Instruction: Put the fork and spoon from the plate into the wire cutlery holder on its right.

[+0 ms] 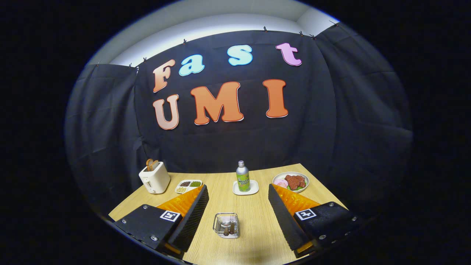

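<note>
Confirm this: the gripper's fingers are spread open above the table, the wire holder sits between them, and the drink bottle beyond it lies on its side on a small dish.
Not quite: the gripper view shows the bottle standing upright on its small dish. The rest holds: the gripper is open, with the wire holder between its fingers.

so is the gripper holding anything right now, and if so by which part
Nothing is held. The gripper is open, its fingers spread wide, with the wire cutlery holder standing on the table between them, untouched.

Bright overhead light, sharp centre, fisheye bending at edges, perhaps slight glare on table (257, 228)
</note>
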`<state>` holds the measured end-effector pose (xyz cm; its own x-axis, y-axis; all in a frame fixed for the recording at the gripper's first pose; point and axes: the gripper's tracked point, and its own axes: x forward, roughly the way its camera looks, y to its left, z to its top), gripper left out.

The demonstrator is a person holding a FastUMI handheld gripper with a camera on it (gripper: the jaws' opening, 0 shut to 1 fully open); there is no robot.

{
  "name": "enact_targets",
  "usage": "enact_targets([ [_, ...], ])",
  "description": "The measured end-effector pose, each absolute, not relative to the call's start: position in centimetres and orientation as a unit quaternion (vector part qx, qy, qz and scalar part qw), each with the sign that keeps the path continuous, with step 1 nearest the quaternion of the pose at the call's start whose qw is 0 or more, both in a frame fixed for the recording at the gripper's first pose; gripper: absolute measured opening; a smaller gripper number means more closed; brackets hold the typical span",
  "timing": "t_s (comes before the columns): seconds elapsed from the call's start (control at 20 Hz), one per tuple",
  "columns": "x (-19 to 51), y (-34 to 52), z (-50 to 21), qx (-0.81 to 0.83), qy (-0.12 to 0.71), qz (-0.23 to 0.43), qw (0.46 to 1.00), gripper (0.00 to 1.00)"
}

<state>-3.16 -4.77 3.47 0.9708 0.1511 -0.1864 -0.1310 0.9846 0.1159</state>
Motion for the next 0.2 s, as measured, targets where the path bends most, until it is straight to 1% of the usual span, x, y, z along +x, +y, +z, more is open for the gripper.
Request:
enact_targets([
  [0.2, -3.58, -5.32, 2.59, 0.060, 0.088, 0.063, 0.992, 0.98],
])
